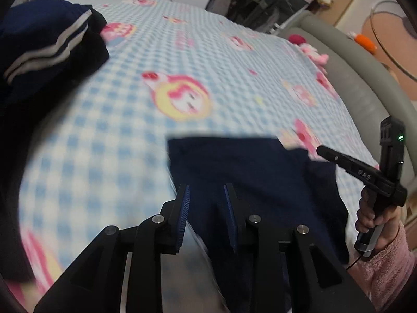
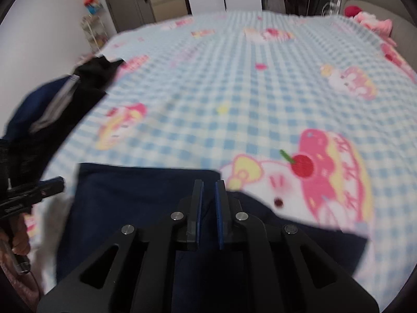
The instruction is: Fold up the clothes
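A folded navy garment point(image 1: 250, 172) is lying on the blue checked cartoon blanket point(image 1: 146, 130), just below both grippers. The left gripper point(image 1: 207, 190) is hovering over its edge, jaws partly apart with nothing between them. The right gripper point(image 2: 209, 185) is showing a narrow, nearly closed gap, gripping nothing. A striped dark clothes pile point(image 1: 47, 52) is sitting at far left

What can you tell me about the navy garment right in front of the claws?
The navy garment is plain dark blue, soft-looking cloth with no print visible. It lies flat on the checked blanket, its far edge straight as if folded, with one angled flap towards the right. Its near part runs out of view under both claws. The left claw stands open above it; the right claw is nearly closed, with nothing visibly pinched. The picture is blurred, so seams cannot be made out.
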Available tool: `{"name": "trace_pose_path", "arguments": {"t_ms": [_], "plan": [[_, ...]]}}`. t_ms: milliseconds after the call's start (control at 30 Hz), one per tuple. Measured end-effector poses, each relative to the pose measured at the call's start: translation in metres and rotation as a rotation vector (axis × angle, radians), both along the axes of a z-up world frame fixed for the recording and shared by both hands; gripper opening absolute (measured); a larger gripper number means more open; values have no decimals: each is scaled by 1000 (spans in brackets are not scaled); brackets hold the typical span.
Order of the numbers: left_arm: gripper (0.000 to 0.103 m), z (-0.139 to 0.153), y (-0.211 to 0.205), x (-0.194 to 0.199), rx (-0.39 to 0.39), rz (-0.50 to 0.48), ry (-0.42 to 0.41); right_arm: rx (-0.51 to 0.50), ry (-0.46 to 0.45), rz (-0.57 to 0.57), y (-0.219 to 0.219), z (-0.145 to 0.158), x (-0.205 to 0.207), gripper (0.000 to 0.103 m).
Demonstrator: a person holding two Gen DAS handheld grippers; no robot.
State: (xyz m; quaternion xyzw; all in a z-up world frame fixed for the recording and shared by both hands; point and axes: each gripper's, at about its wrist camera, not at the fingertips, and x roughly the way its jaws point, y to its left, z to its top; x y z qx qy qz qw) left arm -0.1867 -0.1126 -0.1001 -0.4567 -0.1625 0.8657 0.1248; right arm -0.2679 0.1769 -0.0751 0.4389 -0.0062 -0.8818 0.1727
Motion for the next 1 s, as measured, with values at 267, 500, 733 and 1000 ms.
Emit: {"name": "trace_pose_path", "arguments": {"t_ms": [267, 500, 733, 1000], "plan": [[28, -36, 28, 86, 76, 4, -124, 29, -39, 67, -24, -14, 120, 14], [28, -38, 36, 99, -96, 26, -128, -18, -102, 26, -18, -42, 167, 17], [28, -12, 50, 121, -119, 55, -11, 12, -61, -51, 8, -26, 183, 19], [28, -40, 89, 124, -212, -38, -95, 22, -79, -88, 26, -32, 189, 19]]}}
